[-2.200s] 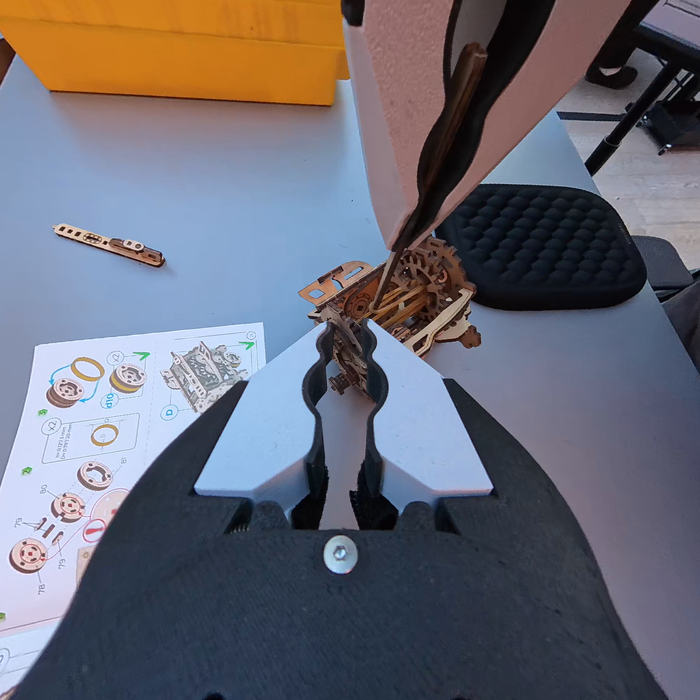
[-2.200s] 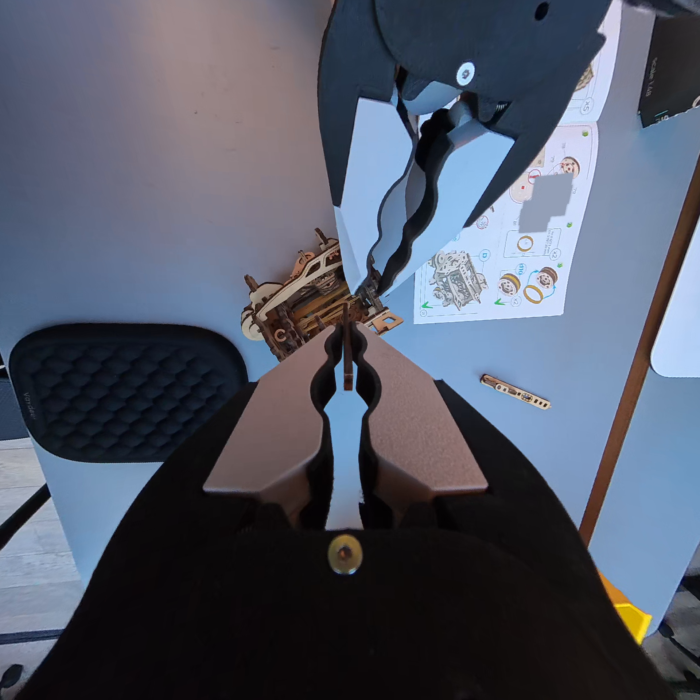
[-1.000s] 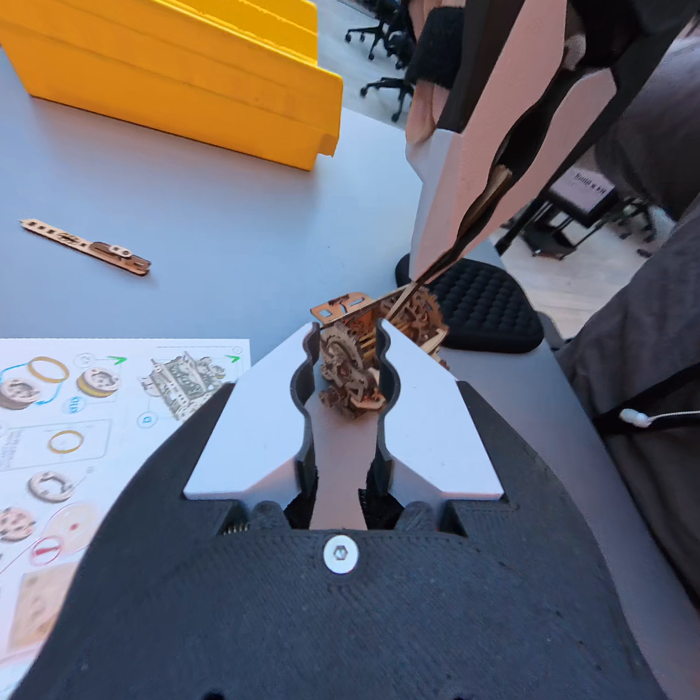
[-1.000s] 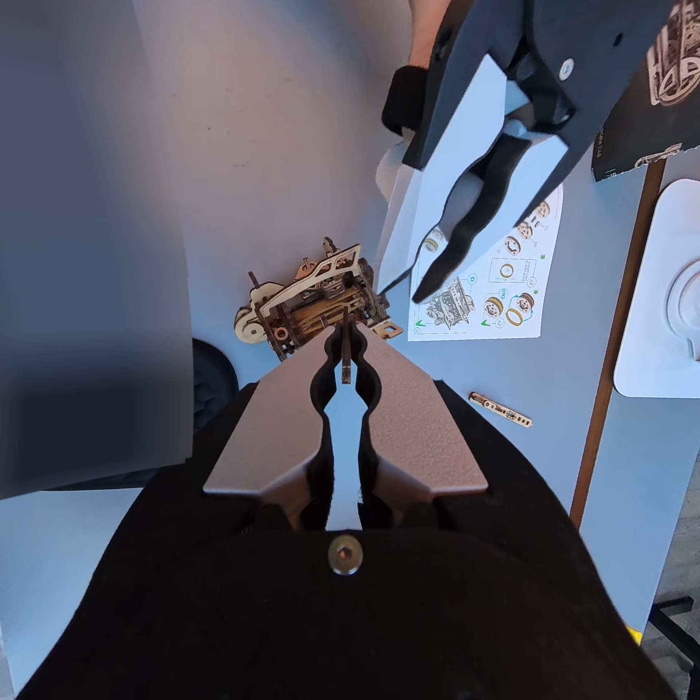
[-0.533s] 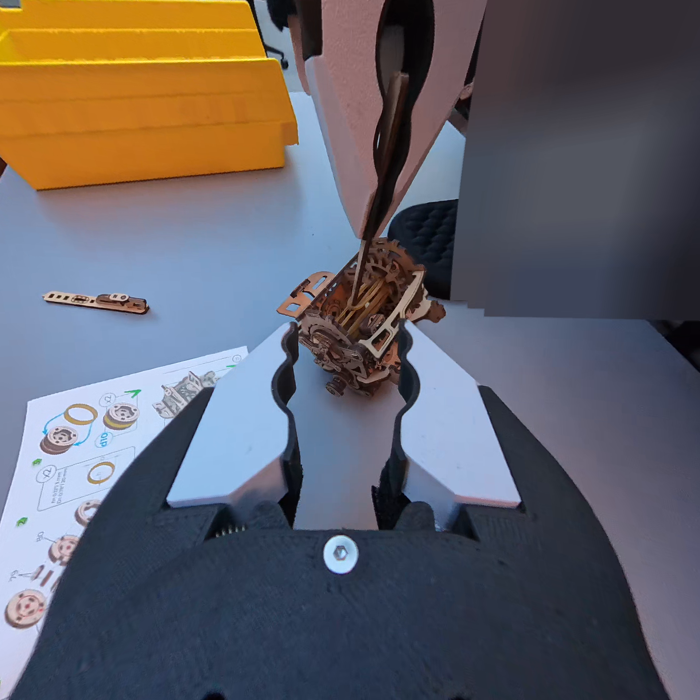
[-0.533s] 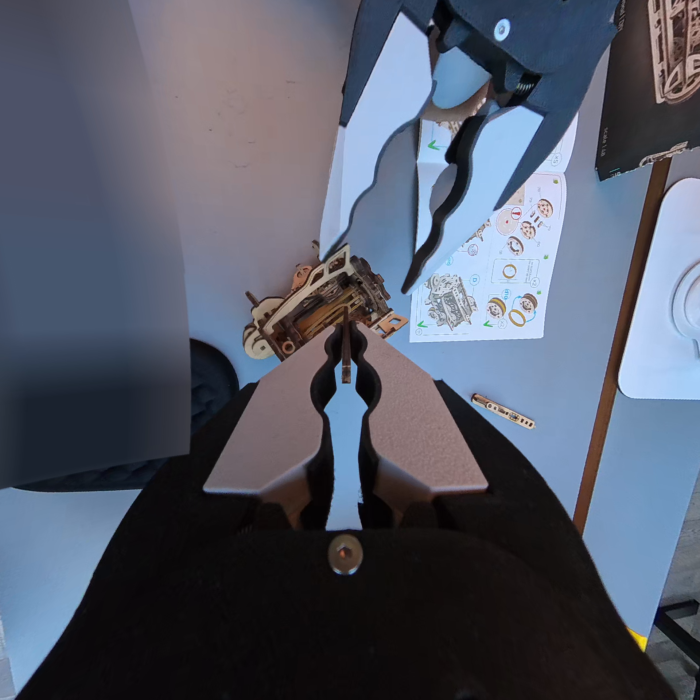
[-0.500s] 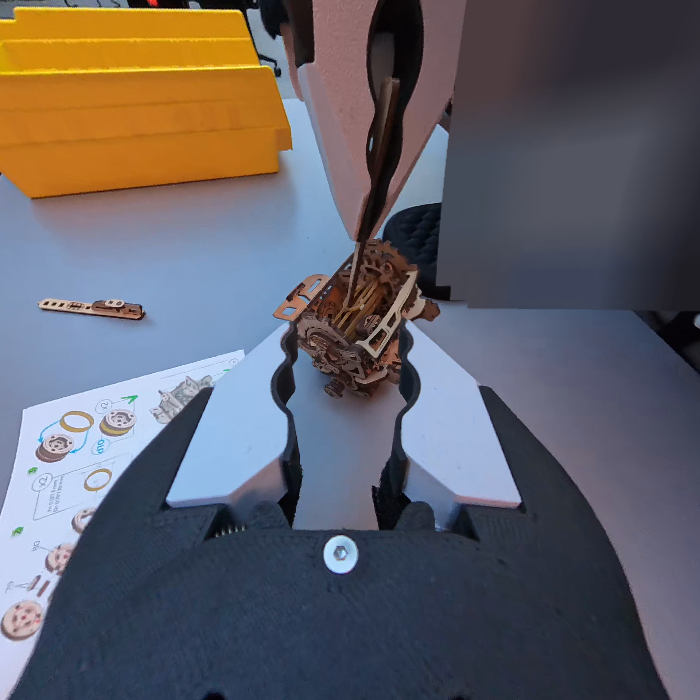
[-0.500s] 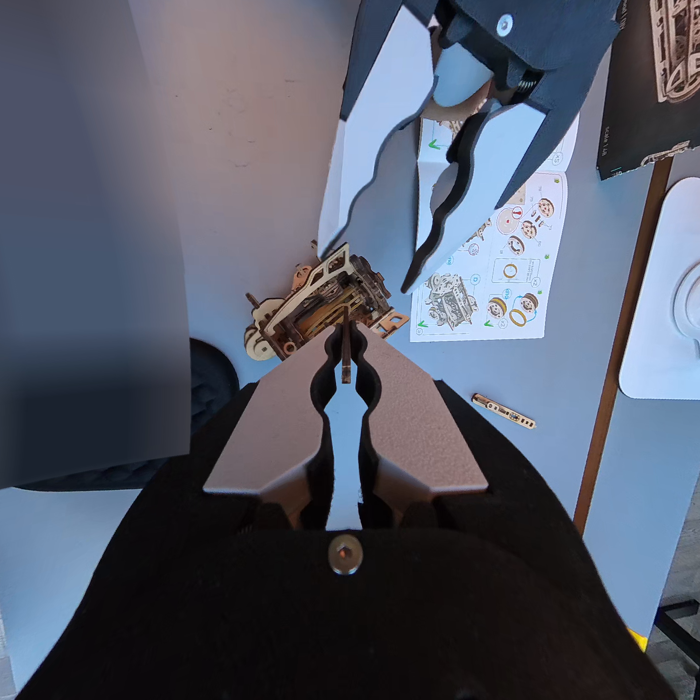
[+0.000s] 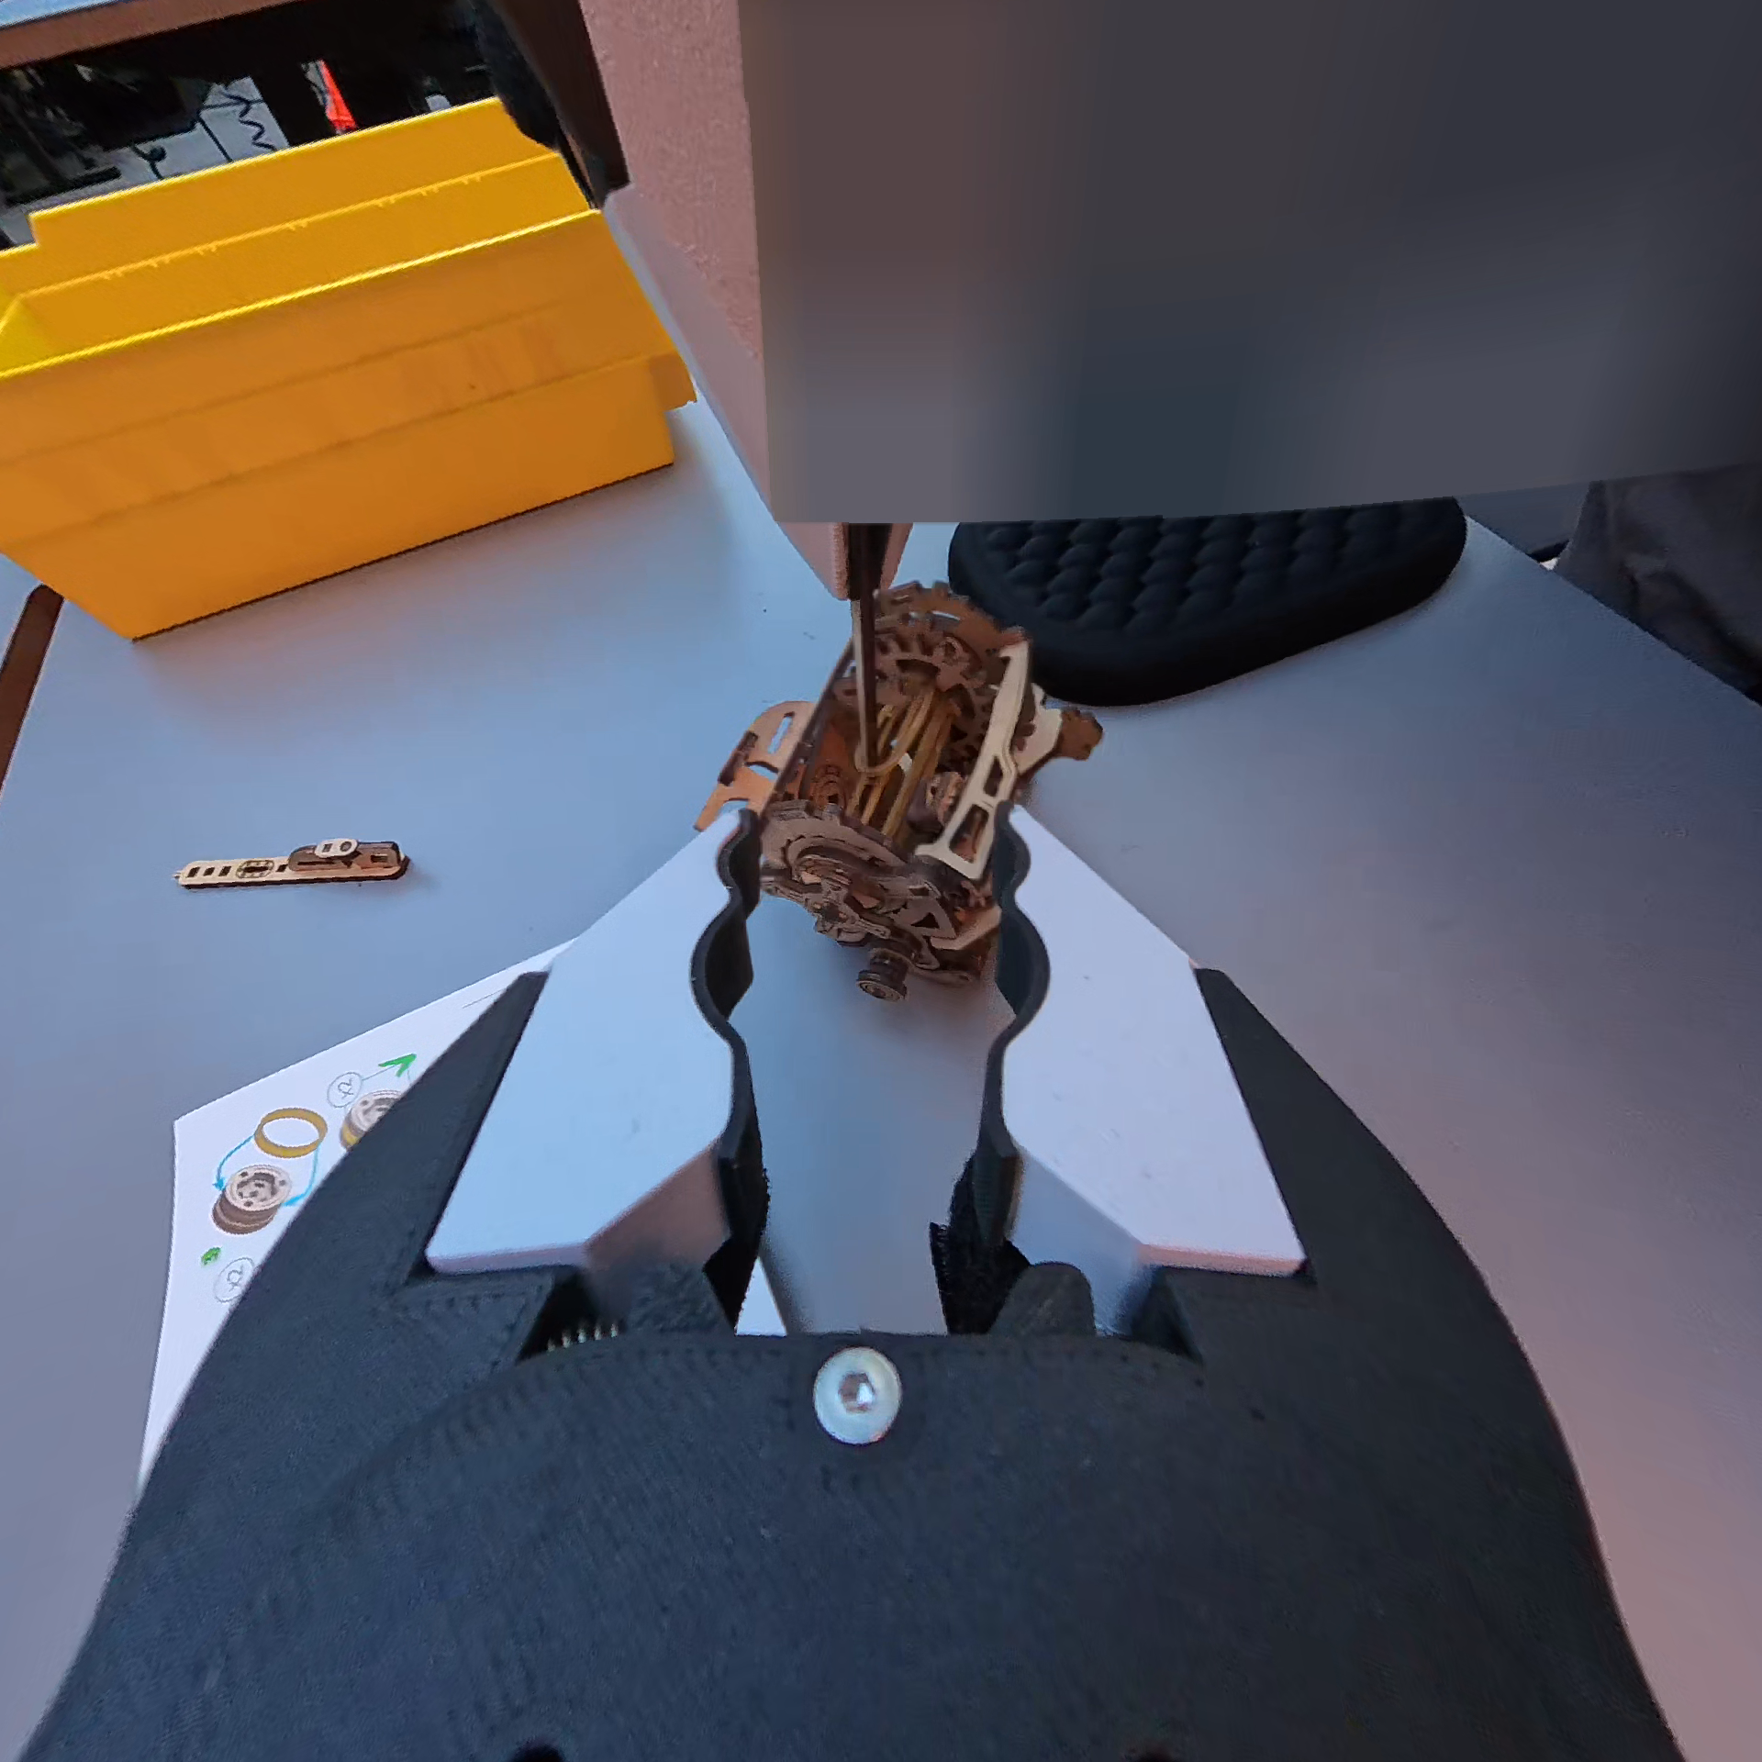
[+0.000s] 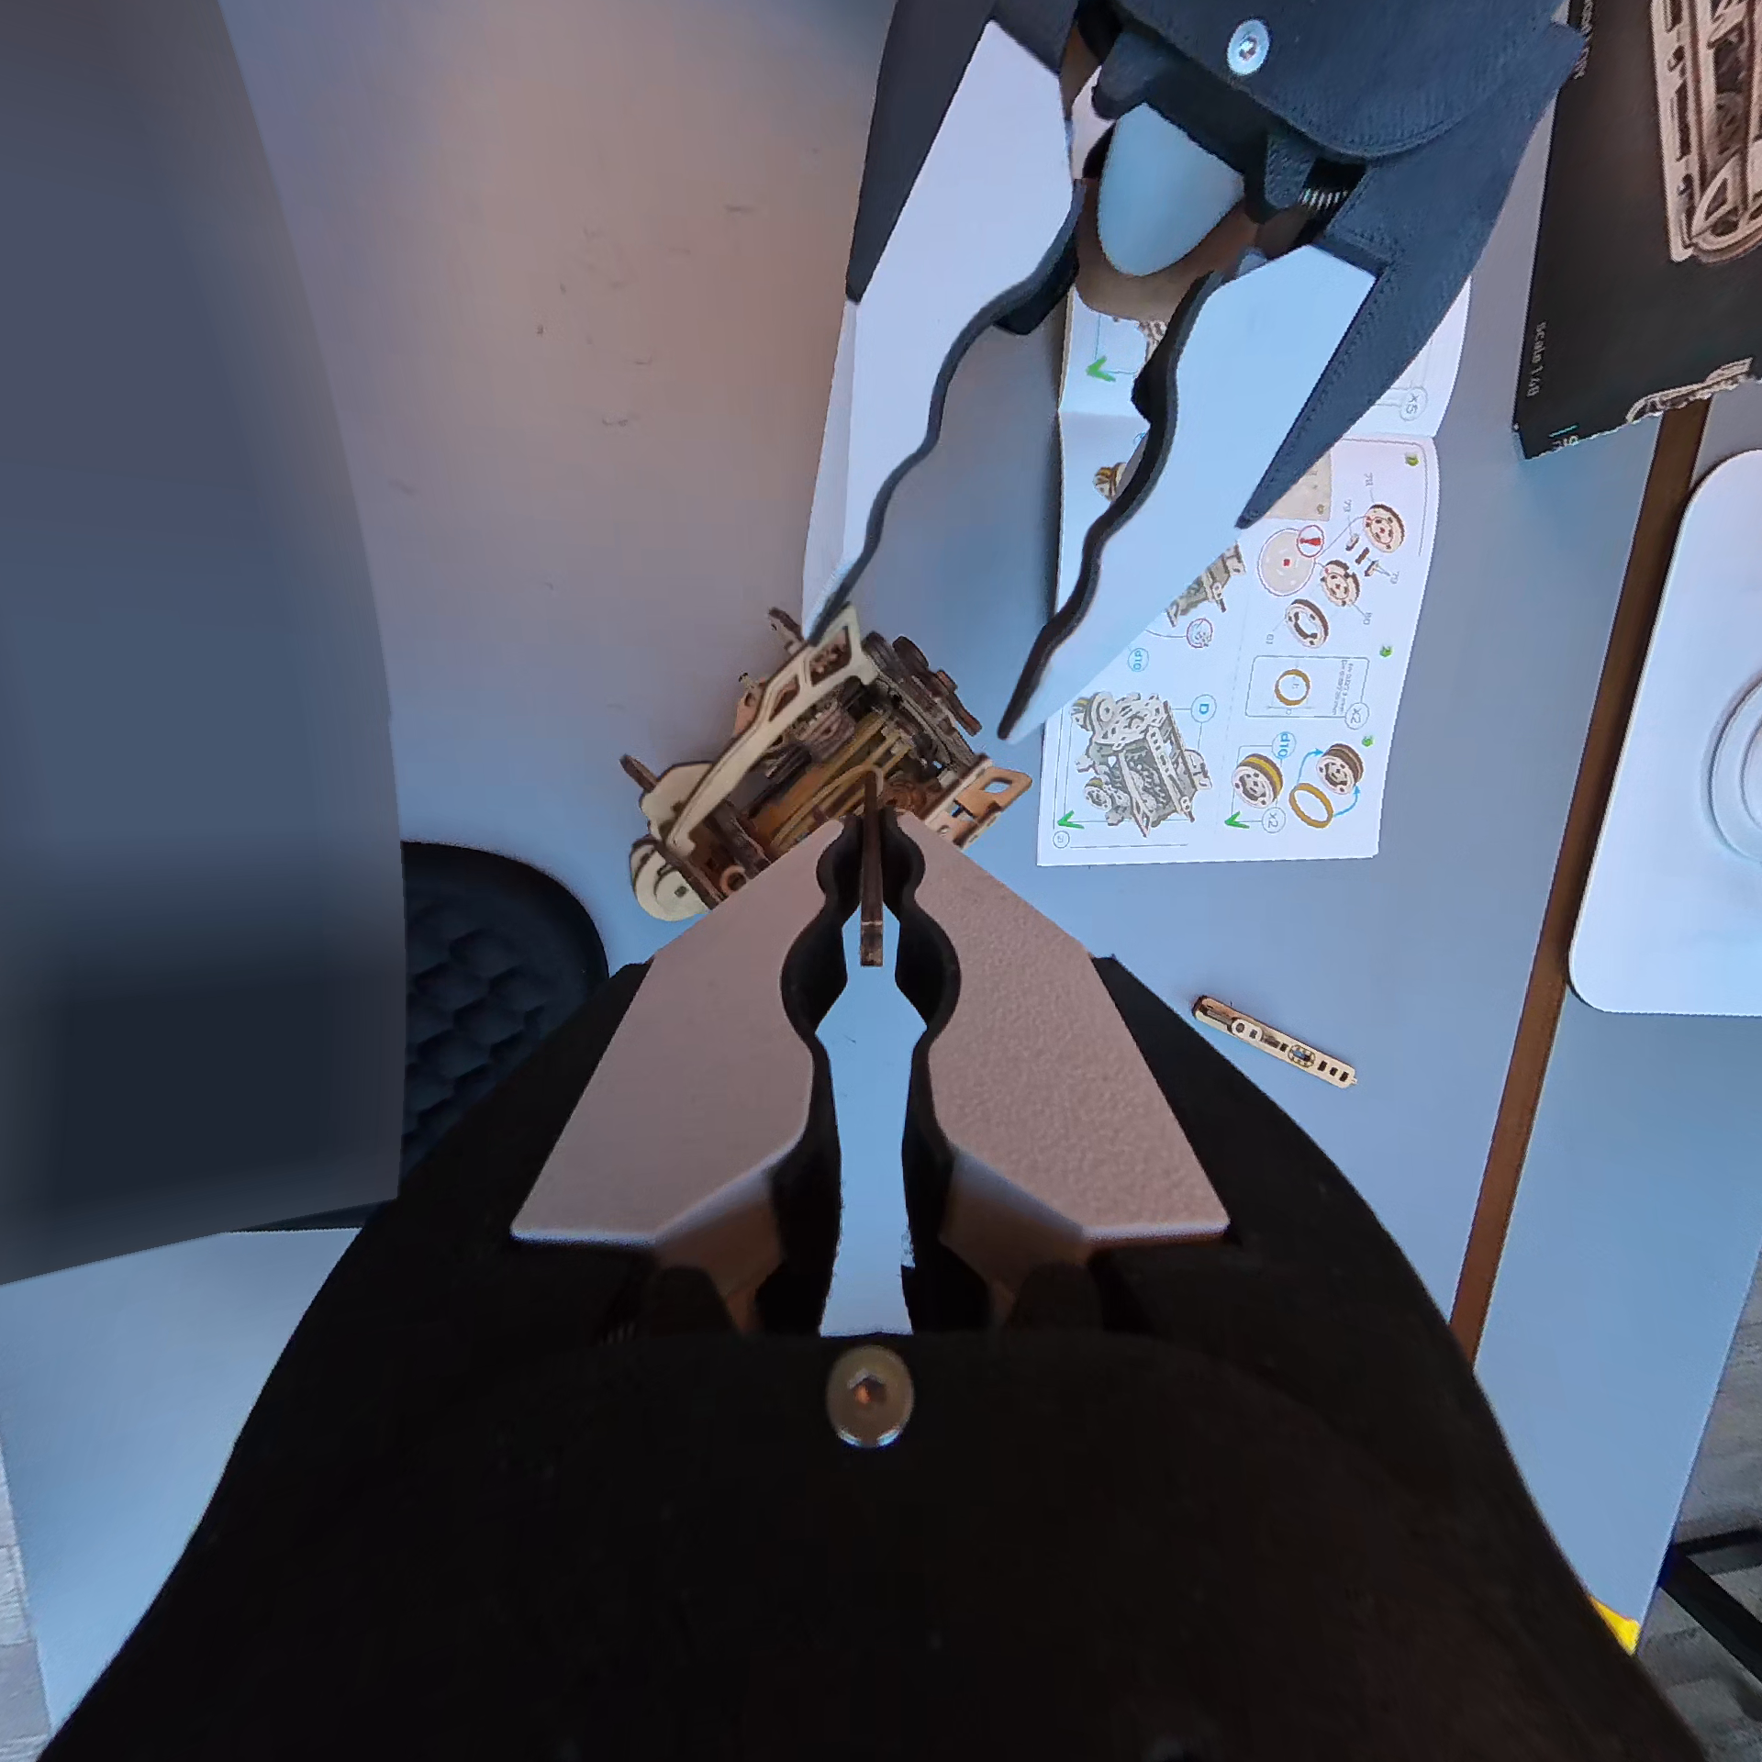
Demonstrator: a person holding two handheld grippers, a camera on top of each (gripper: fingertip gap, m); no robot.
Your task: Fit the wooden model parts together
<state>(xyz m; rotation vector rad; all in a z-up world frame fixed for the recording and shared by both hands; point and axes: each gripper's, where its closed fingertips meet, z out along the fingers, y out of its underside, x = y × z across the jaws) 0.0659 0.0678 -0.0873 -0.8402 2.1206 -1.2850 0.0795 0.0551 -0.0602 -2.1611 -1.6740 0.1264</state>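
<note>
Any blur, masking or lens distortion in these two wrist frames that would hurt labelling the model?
Left wrist view: a smooth masked patch fills the upper right, hiding most of the right gripper; the wooden model stays sharp. Right wrist view: a similar patch covers the left side; wide-angle stretch bends the table edge; model unobscured.

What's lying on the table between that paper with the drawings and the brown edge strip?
In the right wrist view, a small flat wooden strip lies alone on the grey table, just below the instruction sheet and left of the brown edge strip.
</note>
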